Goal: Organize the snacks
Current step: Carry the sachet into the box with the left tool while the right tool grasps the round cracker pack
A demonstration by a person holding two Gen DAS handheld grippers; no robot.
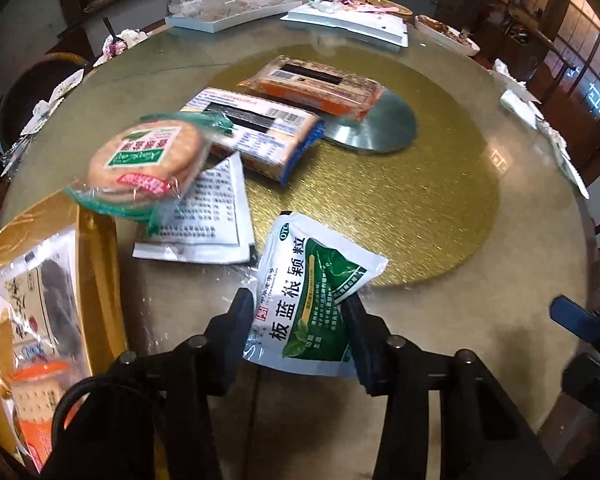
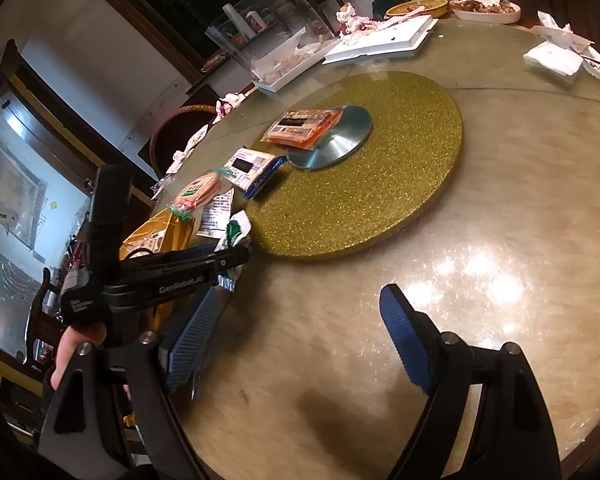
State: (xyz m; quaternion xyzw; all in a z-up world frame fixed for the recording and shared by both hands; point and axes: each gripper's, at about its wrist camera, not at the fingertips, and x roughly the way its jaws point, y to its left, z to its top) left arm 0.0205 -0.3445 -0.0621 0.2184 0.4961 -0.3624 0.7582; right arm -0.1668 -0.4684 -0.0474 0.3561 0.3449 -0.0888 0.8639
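My left gripper [image 1: 298,312] is shut on a white-and-green sachet [image 1: 312,292] and holds it just above the table. The sachet also shows in the right wrist view [image 2: 234,234]. A round cracker pack [image 1: 148,164] lies on a white printed packet [image 1: 208,212] beside a gold tray [image 1: 100,280] that holds snack packets [image 1: 28,300]. A blue-edged biscuit pack [image 1: 256,136] and an orange biscuit pack [image 1: 316,84] lie on the gold turntable [image 1: 420,184]. My right gripper [image 2: 296,336] is open and empty over bare table, to the right of the left gripper [image 2: 236,256].
White boxes [image 1: 348,20] with cake scraps, a clear lid [image 2: 268,28], plates of leftovers [image 2: 484,8] and napkins [image 2: 552,58] line the far and right table edges. A silver disc [image 2: 336,140] marks the turntable's centre. A chair [image 2: 180,128] stands at the left.
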